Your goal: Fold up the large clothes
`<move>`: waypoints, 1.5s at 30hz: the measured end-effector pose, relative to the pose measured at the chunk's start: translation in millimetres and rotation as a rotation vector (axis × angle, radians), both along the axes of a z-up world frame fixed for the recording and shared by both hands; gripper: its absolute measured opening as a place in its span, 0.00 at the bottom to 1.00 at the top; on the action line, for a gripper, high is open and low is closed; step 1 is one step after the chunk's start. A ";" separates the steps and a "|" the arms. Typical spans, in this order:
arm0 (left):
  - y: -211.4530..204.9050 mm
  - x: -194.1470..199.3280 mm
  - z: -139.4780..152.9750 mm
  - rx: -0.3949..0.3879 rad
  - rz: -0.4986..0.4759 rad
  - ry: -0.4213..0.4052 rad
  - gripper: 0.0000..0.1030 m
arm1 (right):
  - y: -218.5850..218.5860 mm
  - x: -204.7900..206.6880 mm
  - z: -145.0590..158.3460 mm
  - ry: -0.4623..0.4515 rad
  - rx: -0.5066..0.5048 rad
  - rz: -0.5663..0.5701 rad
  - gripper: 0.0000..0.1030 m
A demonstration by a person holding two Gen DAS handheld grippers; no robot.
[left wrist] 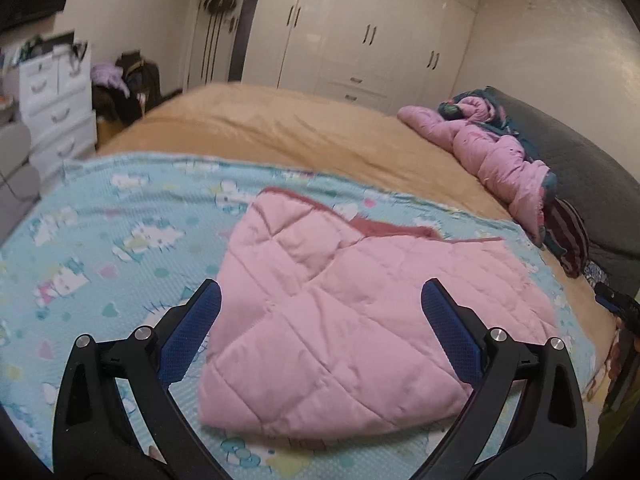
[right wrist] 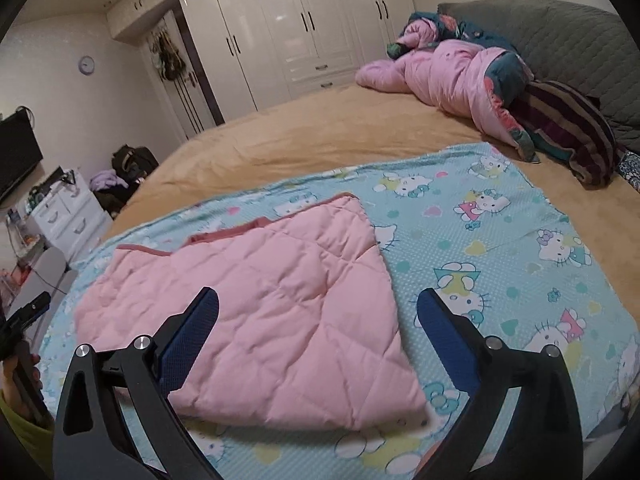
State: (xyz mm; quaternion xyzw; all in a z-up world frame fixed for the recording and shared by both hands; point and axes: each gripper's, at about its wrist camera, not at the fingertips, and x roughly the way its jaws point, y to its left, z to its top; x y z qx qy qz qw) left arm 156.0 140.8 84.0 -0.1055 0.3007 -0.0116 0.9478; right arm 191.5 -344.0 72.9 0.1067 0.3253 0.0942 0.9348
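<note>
A pink quilted garment (left wrist: 340, 320) lies folded into a flat pad on a light blue cartoon-print sheet (left wrist: 100, 240). My left gripper (left wrist: 320, 300) hovers above its near edge, open, with nothing between the blue pads. The right wrist view shows the same folded garment (right wrist: 260, 312) on the sheet (right wrist: 500, 260). My right gripper (right wrist: 318, 308) hangs over the garment's right edge, open and holding nothing. The other gripper shows at the edge of each view, right gripper (left wrist: 618, 310) and left gripper (right wrist: 24, 320).
The sheet covers the near part of a tan bed (left wrist: 280, 128). A crumpled pink puffy coat (right wrist: 448, 76) and a dark striped cloth (right wrist: 568, 128) lie near the grey headboard (right wrist: 560, 36). White wardrobes (right wrist: 288, 28) line the far wall; a white drawer unit (left wrist: 56, 100) stands beside the bed.
</note>
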 end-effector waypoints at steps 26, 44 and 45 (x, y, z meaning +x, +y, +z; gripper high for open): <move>-68.3 -133.5 -39.0 0.025 -0.011 -0.026 0.91 | 71.5 -151.5 -42.4 -0.083 -0.139 0.069 0.96; -80.1 -139.9 -45.5 0.089 -0.004 -0.002 0.91 | 82.9 -154.4 -43.7 -0.074 -0.126 0.117 0.96; -80.0 -140.0 -45.4 0.090 -0.003 -0.002 0.91 | 83.0 -154.5 -43.5 -0.074 -0.125 0.120 0.96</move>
